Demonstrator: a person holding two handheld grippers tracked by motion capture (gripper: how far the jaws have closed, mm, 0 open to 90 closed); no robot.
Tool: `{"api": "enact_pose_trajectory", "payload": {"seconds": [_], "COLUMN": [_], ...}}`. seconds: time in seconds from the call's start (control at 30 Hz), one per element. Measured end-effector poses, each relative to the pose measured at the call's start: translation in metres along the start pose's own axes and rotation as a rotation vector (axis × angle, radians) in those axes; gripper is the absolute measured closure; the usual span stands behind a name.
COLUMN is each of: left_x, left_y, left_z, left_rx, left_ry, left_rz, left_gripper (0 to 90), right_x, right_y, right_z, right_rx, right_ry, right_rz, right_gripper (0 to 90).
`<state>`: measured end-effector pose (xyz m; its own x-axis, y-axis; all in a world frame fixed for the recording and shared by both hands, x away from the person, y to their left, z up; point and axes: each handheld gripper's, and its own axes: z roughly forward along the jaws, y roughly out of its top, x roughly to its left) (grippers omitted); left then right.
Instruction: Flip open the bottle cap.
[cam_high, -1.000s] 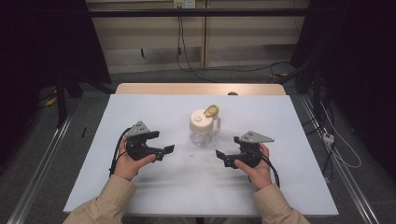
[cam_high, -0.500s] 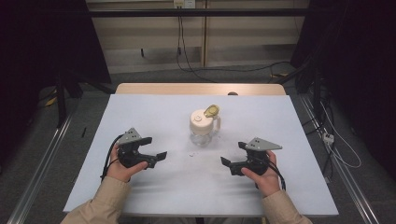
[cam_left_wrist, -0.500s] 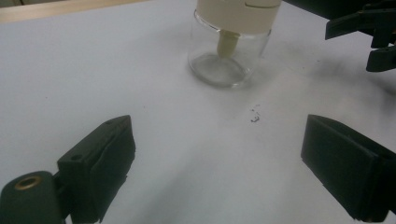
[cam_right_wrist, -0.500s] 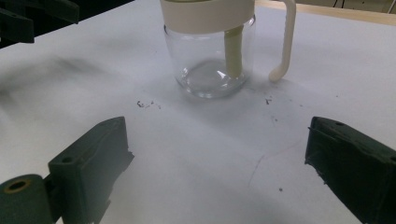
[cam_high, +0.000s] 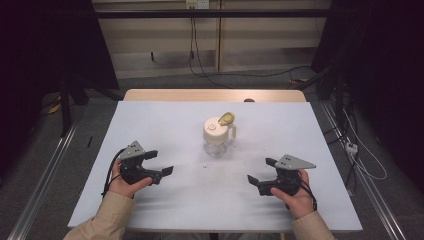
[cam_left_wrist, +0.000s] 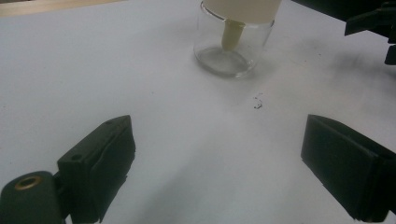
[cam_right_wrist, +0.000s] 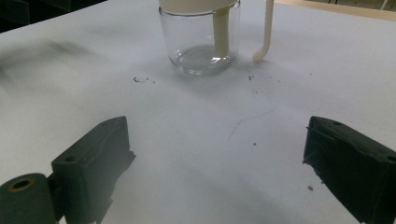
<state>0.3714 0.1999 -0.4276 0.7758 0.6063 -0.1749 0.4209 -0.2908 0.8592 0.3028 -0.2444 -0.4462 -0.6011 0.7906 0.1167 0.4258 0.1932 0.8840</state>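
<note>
Both grippers have withdrawn toward the desk's near edge: left gripper (cam_high: 159, 163) and right gripper (cam_high: 261, 171) released, jar (cam_high: 218, 135) untouched at centre.

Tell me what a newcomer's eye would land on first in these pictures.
Probably the clear glass jar with its cream lid, standing alone near the middle of the white table; a cream handle hangs down its side. Next, the left gripper and right gripper, each in a hand near the table's front edge, jaws wide open, pointing inward and holding nothing. A few dark specks lie in front of the jar.
</note>
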Motion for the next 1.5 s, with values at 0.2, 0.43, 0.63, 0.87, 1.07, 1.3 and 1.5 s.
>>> {"api": "enact_pose_trajectory", "payload": {"seconds": [0.2, 0.43, 0.63, 0.87, 1.07, 1.3, 1.5], "left_x": [0.001, 0.002, 0.004, 0.005, 0.007, 0.009, 0.01], "left_y": [-0.004, -0.008, -0.014, -0.018, -0.022, -0.026, -0.028], "left_z": [-0.005, -0.009, -0.013, -0.019, -0.023, -0.028, -0.031], "left_rx": [-0.003, -0.002, 0.007, -0.003, 0.002, 0.006, 0.001], "left_ry": [0.005, 0.014, 0.018, 0.024, 0.035, 0.045, 0.056], "left_rz": [-0.001, 0.011, 0.014, 0.012, 0.008, 0.004, 0.001], "left_gripper": [9.4, 9.4, 9.4, 9.4, 9.4, 9.4, 9.4], "right_x": [-0.005, -0.01, -0.012, -0.013, -0.015, -0.016, -0.017], "right_y": [-0.005, -0.008, -0.011, -0.013, -0.015, -0.018, -0.019], "right_z": [-0.008, -0.017, -0.021, -0.025, -0.028, -0.03, -0.029], "right_rx": [-0.004, -0.012, -0.012, -0.01, -0.013, -0.01, -0.002], "right_ry": [-0.016, -0.033, -0.033, -0.042, -0.05, -0.058, -0.057], "right_rz": [-0.004, -0.002, -0.004, -0.003, -0.002, -0.003, -0.008], "right_gripper": [7.3, 7.3, 7.3, 7.5, 7.6, 7.7, 8.0]}}
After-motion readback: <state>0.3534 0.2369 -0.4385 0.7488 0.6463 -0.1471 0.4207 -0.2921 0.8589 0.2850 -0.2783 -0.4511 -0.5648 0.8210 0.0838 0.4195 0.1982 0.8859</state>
